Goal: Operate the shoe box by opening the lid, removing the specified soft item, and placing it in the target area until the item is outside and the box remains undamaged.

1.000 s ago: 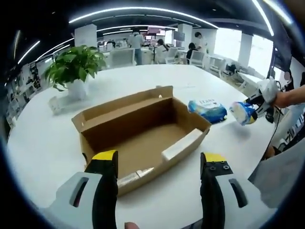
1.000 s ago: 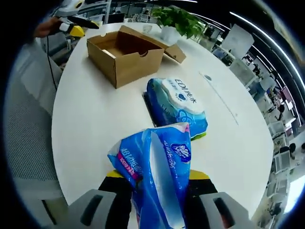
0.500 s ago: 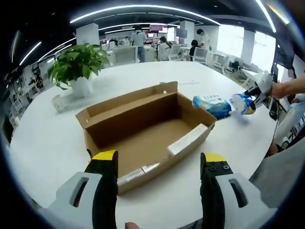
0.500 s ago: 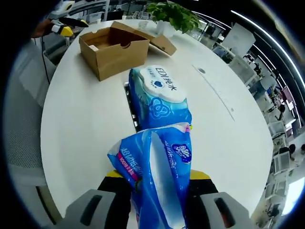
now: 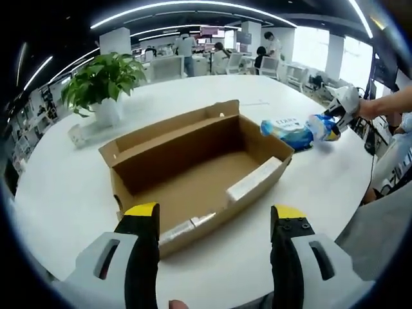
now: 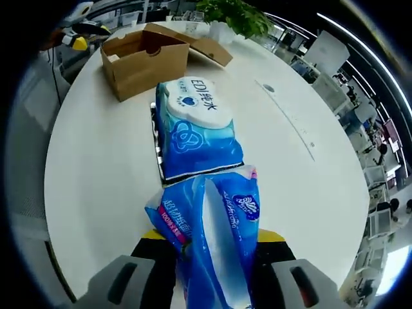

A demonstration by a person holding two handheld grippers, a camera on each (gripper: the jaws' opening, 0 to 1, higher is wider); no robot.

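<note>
Tissue pack (image 6: 212, 238), lower end behind right gripper (image 6: 209, 257)

Open cardboard shoe box (image 5: 193, 174); blue tissue pack (image 6: 212, 238) outside

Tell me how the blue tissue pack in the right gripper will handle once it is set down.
The tissue pack is probably soft: its plastic wrap creases and bulges where the right gripper pinches it. It likely weighs little, since one pinch holds it. Being flat-sided, it should lie still beside the wet wipes pack, not roll.
</note>
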